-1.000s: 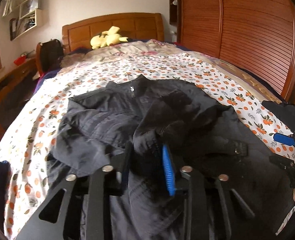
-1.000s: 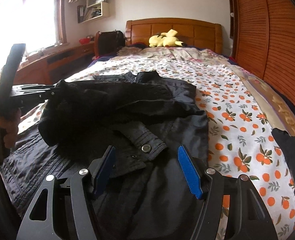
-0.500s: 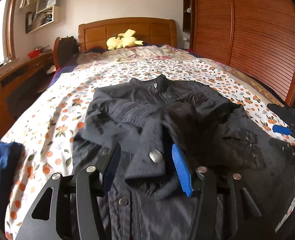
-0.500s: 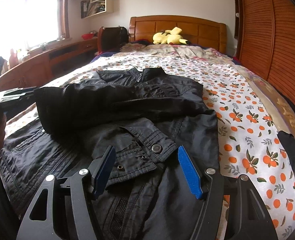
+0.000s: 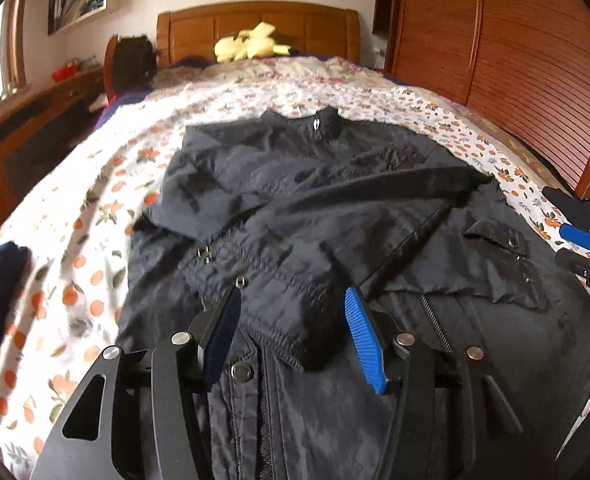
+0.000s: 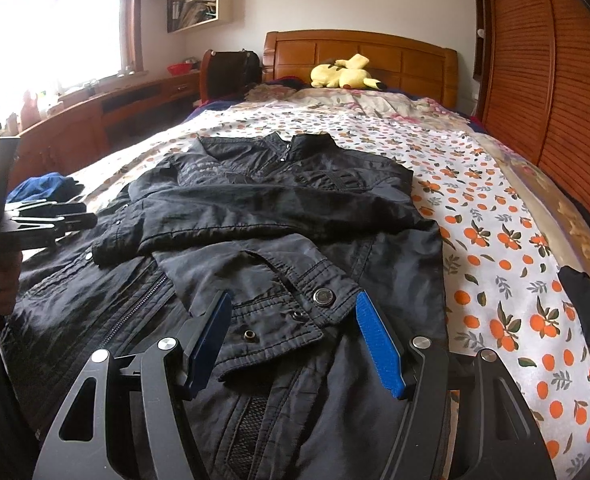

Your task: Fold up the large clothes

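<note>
Jacket (image 6: 279, 216) is lying face up in the middle of the bed (image 6: 507, 248), collar toward the headboard (image 6: 359, 52), zipped partway by the look of it. Both sleeves are already folded across the chest, one stacked over the other, cuffs ending up near the bottom half. So I'd say the sleeve step is done and the body fold comes next.

Left gripper (image 5: 291, 312) is hovering just over its cuff (image 5: 295, 312) with the jaws wide apart, holding nothing. Right gripper (image 6: 293, 320) is the same story, jaws spread on either side of the buttoned cuff (image 6: 295, 312) but not pinching it.

Next move, my guess: both need to drop down to the hem, grab a corner each, and bring the bottom up toward the collar without dragging those sleeves out of place. The fabric looks slippery-ish, so the sleeves could slide.

There's also a yellow plush toy (image 6: 345, 74) up by the headboard, well out of the way.
</note>
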{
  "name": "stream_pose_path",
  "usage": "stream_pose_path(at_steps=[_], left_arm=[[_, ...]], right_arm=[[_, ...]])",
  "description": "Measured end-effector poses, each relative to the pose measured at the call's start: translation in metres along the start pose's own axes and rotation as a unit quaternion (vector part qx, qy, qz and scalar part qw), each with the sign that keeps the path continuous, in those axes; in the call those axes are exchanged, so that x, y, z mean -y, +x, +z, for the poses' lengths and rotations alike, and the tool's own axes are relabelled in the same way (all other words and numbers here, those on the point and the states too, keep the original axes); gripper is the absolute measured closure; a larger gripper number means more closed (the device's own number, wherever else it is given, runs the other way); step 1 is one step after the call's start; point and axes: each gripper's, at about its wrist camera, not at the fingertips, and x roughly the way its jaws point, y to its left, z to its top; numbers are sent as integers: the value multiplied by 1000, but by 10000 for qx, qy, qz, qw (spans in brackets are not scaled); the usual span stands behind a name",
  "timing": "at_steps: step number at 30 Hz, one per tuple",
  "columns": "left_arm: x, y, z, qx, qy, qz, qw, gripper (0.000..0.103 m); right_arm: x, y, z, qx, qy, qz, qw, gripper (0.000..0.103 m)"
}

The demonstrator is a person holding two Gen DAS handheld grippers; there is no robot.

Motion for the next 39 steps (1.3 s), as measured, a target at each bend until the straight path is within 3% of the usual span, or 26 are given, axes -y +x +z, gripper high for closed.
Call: stream_pose_path(at_steps=[10,12,14,16,20,26,30,33,36,39], left_arm=[[7,21,-17,-437,76,20,9990,47],[9,27,-18,-558,118,44,9984,55],[9,34,-19,-682,109,-24,9976,75],[7,38,-18,-803,55,-160,9966,90],[10,20,-12,-528,104,-251,9982,97],[21,-37,0,20,88,-565,9984,98],[33,-53,0,79,220,-626,9978,98],[39,-56,-3,79,307,-472,9984,97],[35,-61,-8,85,198,-382,9990,89],[27,-67,-14,175,69,-248,9995,66]], right_arm=[[-2,3,-1,-20,-91,27,10000,41],[-1,4,-2,-29,-87,23,10000,41],[-2,4,-2,-40,-93,19,9999,41],[-2,5,-2,-53,-113,7,9999,41],[-2,5,-3,-58,-140,-4,9999,41],[5,1,-4,-10,-32,36,10000,41],[6,0,-2,31,18,66,10000,41],[1,2,2,-16,-96,80,9999,41],[-6,3,13,59,-257,179,9995,41],[-15,12,27,-22,-385,338,9987,42]])
